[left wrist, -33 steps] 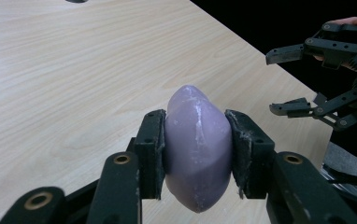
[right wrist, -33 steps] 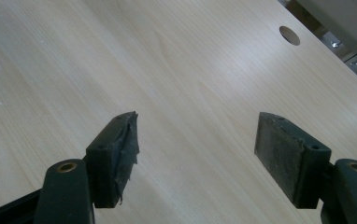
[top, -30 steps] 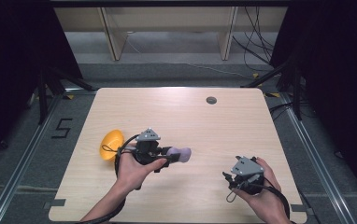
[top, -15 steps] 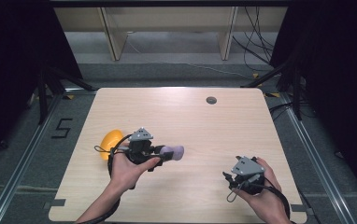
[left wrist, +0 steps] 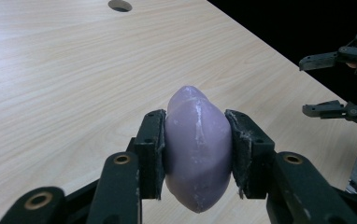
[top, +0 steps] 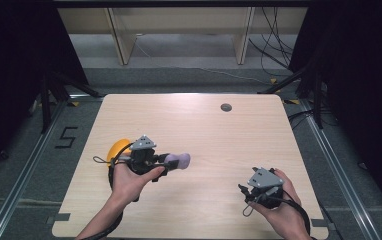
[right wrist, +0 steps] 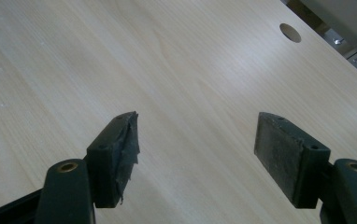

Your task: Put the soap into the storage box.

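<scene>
Leftward since before, left hand-held gripper [left wrist: 194, 154] over wooden table [top: 204, 130], perhaps lifted.

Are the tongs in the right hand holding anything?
No, the right tongs stand wide open, with just the bare wooden table showing between the two pads.

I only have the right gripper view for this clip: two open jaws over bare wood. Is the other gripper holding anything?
Observer: Yes. The left gripper is clamped on a purple lump, squeezed at its sides.
Operator: Anything else on the table?
Observer: An orange object lies at the table's left edge, partly hidden behind the left gripper.
Operator: Where is my gripper?
Observer: The right gripper is near the table's front right, pointing toward the left one.
</scene>
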Tool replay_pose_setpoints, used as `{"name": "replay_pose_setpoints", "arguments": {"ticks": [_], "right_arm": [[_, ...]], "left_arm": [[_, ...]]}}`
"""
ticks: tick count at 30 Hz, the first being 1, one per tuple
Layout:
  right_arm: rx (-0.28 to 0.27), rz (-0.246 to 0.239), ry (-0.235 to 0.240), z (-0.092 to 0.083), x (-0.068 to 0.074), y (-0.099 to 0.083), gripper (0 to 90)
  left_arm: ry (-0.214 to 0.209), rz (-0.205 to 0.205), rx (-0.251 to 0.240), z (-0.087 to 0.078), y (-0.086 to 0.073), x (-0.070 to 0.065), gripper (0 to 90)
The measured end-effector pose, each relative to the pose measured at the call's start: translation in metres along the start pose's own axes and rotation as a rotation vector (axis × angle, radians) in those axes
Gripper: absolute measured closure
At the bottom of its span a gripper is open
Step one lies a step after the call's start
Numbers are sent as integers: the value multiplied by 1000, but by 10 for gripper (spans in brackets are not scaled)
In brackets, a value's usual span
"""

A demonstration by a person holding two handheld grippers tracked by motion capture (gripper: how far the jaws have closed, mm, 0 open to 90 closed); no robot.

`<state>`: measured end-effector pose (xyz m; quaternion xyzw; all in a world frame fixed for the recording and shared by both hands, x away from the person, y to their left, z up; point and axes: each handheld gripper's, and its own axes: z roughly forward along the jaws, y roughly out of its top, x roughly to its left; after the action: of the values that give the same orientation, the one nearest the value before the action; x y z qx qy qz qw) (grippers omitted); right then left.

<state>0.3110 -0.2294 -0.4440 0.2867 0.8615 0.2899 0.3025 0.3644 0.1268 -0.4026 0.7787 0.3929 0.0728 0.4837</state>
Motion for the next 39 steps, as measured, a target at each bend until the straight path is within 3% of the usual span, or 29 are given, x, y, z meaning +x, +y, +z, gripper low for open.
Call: {"name": "replay_pose_setpoints", "arguments": {"ticks": [39], "right_arm": [[-1, 1, 2, 1, 0, 0, 315]], "left_arm": [[126, -74, -70, -39, -11, 37, 590]]}}
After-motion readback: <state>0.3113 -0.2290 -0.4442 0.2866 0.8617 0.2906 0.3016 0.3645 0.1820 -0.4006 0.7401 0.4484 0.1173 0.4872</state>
